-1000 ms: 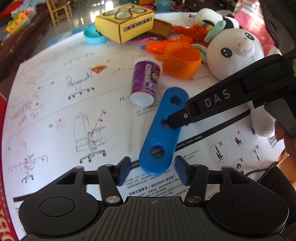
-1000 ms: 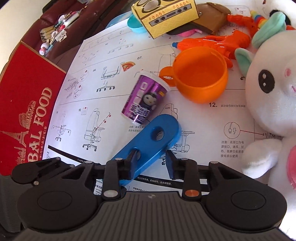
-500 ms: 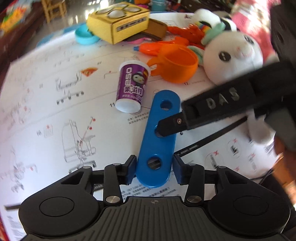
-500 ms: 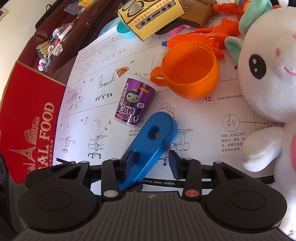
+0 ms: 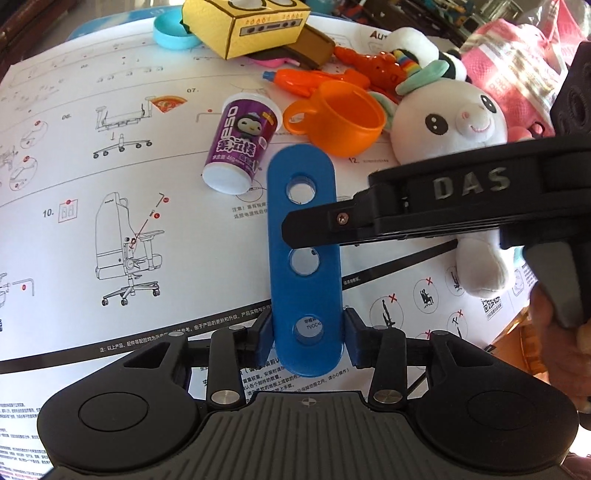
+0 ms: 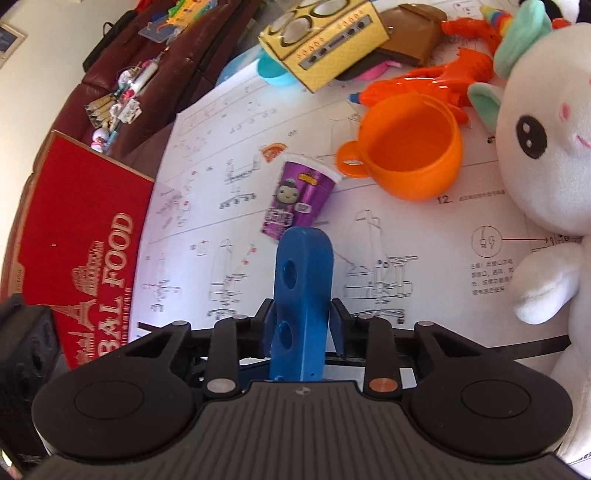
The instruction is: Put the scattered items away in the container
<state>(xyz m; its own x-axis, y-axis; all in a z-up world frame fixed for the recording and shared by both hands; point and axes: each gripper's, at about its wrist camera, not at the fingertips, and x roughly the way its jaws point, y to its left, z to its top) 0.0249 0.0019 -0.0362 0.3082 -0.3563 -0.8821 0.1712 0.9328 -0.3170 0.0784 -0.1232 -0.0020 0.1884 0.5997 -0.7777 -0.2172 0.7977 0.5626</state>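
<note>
A blue bar [image 5: 306,295] with three holes stands off the paper, pointing straight away in the left wrist view. My left gripper [image 5: 306,332] is shut across the width of its near end. My right gripper's finger [image 5: 317,229] crosses the bar's middle from the right. In the right wrist view the blue bar [image 6: 310,266] stands on edge between the fingers. The right gripper's [image 6: 301,325] jaws are closing and both pads touch the bar. A red cardboard box [image 6: 85,236] lies at the left.
On the instruction sheet [image 5: 110,166] lie a purple cup [image 5: 242,144], an orange cup [image 5: 343,122], a white plush [image 5: 450,125], an orange toy gun [image 5: 306,79], a yellow toy stove [image 5: 247,26] and a teal bowl [image 5: 170,35]. A hand [image 5: 554,332] grips the right handle.
The left jaws have closed onto the bar's near end. The bar swung from slanted to straight and tipped onto its edge between the right fingers.
</note>
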